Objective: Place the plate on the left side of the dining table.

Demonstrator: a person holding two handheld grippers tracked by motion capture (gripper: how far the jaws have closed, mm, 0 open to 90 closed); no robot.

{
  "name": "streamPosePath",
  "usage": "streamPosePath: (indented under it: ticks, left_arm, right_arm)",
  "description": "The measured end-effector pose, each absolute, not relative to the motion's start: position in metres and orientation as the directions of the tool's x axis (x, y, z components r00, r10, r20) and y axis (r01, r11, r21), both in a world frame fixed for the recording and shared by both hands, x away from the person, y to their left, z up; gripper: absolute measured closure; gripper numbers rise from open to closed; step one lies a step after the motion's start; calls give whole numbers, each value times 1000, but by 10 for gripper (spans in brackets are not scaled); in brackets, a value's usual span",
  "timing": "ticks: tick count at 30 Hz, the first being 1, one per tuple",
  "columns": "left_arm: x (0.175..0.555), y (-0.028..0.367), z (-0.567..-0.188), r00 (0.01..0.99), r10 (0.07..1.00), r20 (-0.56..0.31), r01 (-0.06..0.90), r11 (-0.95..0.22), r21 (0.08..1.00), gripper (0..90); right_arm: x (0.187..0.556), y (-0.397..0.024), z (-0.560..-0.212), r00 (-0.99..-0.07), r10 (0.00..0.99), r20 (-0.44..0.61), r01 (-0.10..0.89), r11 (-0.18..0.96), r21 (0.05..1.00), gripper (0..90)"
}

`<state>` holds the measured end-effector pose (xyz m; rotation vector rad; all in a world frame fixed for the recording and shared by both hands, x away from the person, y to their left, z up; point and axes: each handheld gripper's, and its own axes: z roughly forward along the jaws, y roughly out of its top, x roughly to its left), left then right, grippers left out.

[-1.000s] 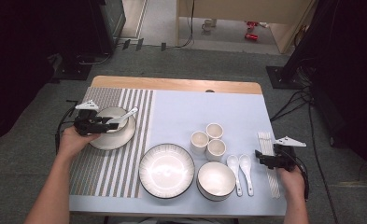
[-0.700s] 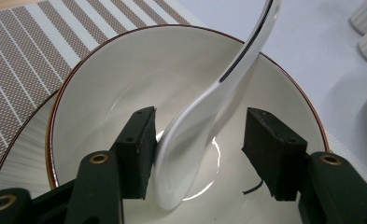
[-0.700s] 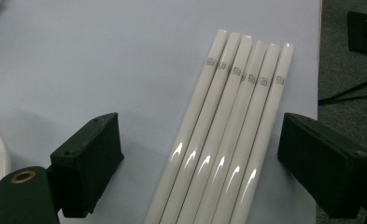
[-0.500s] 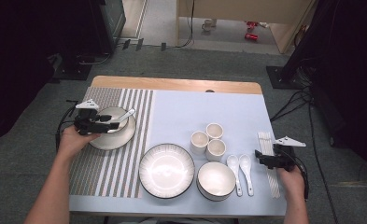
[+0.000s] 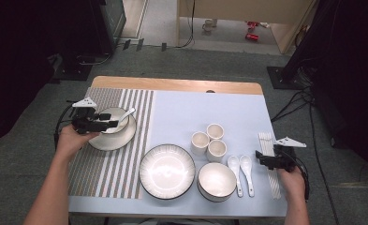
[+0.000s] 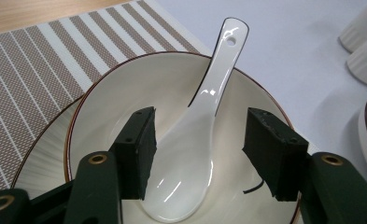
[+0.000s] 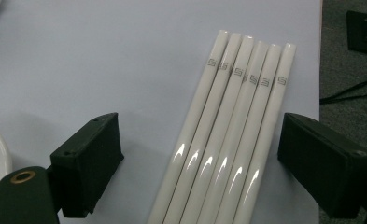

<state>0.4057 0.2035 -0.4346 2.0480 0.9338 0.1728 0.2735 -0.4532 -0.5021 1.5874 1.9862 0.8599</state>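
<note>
Spoon [image 6: 197, 140], glossy white ceramic with a thin dark edge and a small hole near the end of its handle, lies in a small bowl [image 6: 139, 88], its scoop low in the hollow and its handle leaning out over the far rim. The left gripper [image 6: 197, 154] hangs over that bowl with a jaw on either side of the scoop; the jaws have just been closing, yet a gap shows between each pad and the spoon, so nothing is clamped. The bowl is cream-white with a brown rim line and sits on a plate [image 5: 121, 138], which rests on a striped mat [image 5: 102, 164] at the left of the table [image 5: 172, 85].

Nearer the person, a wide dish [image 5: 167, 171] and a deeper bowl [image 5: 217, 182] stand side by side; the dish looks bare, as far as the glare lets me tell. Two more spoons [image 5: 241, 169] lie just right of the deeper bowl. The right gripper [image 7: 200, 163] hovers with its jaws spread wide over a row of white chopsticks [image 7: 232, 140], gripping nothing. Farther back, three cups [image 5: 209, 140] huddle together.
</note>
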Motion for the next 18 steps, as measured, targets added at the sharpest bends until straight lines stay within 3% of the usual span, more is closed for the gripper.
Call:
streamPosePath:
  ticks: [10, 18]
  left_arm:
    - [402, 190, -426, 720, 680, -141, 520, -395, 757, 700]
    - [408, 186, -420, 728, 662, -182, 546, -398, 737, 807]
  right_arm:
    - [274, -453, -502, -231, 972, 34, 690, 140, 710, 133]
    - [274, -453, -502, -227, 973, 34, 690, 136, 710, 132]
